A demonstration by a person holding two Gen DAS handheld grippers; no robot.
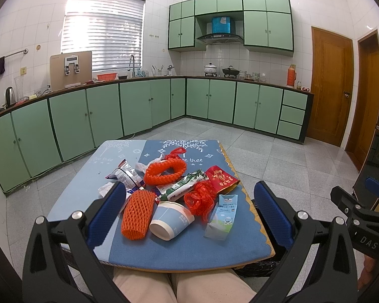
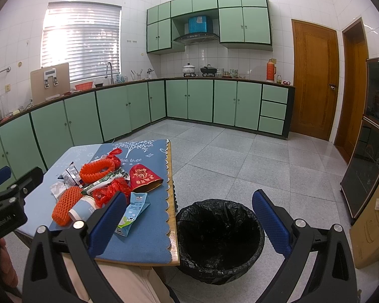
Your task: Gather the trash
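While both claws hang wide and empty, the bench (image 1: 184,250) carries, left to right: two orange foam nets (image 1: 138,214), one paper cup (image 1: 171,220), one milk carton (image 1: 221,217). Left claw (image 1: 187,214) over bench; right claw (image 2: 189,223) above one bin (image 2: 218,242).

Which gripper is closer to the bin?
Right. The right gripper hangs open just above the bin; the left gripper is over the table, beside it.

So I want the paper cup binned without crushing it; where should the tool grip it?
The paper cup lies on its side, base toward the person, beside the orange foam net. I'd come from above with the open left tool and close across the cup's sidewall near the stiffer base.
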